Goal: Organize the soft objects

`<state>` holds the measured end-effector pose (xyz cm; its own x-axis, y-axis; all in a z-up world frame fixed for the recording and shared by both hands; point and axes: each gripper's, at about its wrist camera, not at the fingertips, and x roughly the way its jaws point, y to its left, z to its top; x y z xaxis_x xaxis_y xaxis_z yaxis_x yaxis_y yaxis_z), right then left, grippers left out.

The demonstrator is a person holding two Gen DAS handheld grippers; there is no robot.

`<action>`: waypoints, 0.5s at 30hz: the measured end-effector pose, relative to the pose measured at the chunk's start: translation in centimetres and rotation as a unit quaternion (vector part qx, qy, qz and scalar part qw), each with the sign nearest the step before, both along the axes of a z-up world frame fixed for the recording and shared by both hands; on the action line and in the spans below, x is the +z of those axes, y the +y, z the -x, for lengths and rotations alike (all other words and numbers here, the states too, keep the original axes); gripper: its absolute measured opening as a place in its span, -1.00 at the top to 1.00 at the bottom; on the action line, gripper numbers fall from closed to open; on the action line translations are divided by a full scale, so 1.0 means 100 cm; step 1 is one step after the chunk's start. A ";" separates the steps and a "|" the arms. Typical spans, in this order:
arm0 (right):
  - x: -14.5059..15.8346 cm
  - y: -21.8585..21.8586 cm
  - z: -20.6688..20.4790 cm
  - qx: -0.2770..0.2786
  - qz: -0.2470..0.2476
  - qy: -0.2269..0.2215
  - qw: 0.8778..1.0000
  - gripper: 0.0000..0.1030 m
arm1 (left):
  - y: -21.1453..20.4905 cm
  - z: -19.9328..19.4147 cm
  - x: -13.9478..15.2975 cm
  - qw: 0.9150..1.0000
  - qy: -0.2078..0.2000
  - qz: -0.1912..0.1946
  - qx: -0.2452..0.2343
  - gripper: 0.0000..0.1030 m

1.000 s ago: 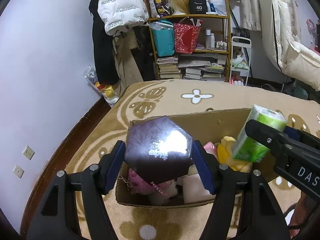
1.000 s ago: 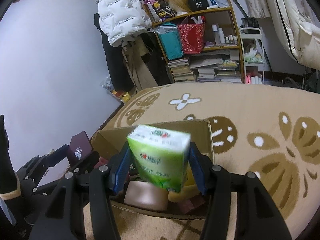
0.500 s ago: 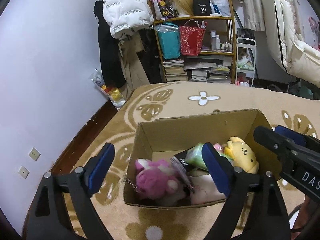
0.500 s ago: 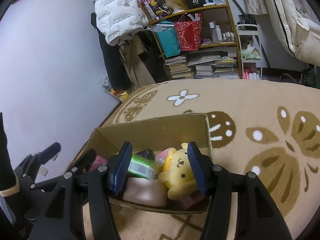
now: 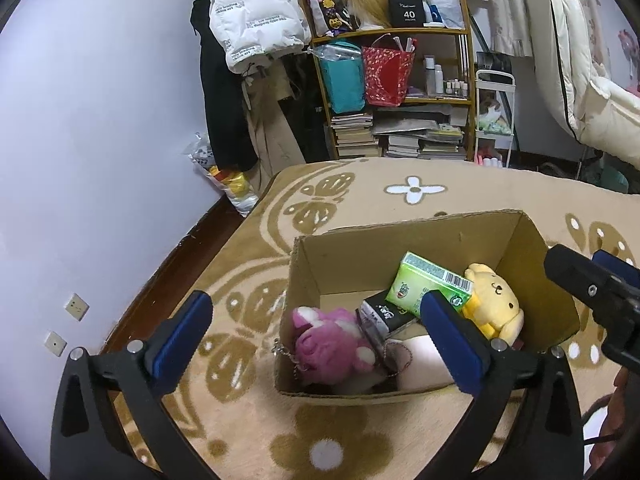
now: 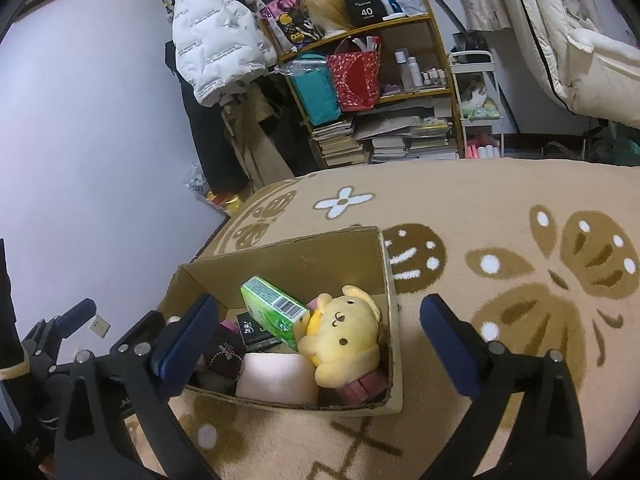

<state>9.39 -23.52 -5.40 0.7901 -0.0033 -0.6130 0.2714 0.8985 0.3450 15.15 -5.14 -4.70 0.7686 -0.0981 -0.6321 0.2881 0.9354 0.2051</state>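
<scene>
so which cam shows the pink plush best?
Left wrist. The pink plush lies open to view in the cardboard box, between the tongs. In the right wrist view only a pink sliver shows, behind the near finger.

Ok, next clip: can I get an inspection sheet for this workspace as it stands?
Surface: beige flower-pattern carpet.
Job's things: cardboard box holding pink plush, yellow plush, green tissue pack, black pack, pink roll.
Clutter: nothing seen on the carpet near the box.
Grippers: left hand-held gripper open, empty; right hand-held gripper open, empty.
Cables: nothing seen.
Surroundings: crowded shelf, white jacket.
</scene>
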 end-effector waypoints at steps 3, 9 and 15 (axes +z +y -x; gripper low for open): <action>0.001 0.002 0.004 0.002 0.007 0.006 1.000 -1.00 | 0.007 0.004 0.005 1.000 0.002 0.009 0.005 -0.99; 0.007 0.012 0.014 0.000 0.030 0.017 0.999 -1.00 | 0.020 0.010 0.019 0.999 -0.002 0.032 0.012 -0.99; 0.025 0.023 0.025 0.010 0.048 0.002 0.999 -1.00 | 0.032 0.030 0.037 0.999 -0.032 0.025 0.026 -0.99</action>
<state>6.94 -21.22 -2.91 0.7879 -0.0463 -0.6141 0.2541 0.9328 0.2556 12.16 -1.94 -1.04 0.8126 -0.0872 -0.5763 0.2271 0.9580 0.1753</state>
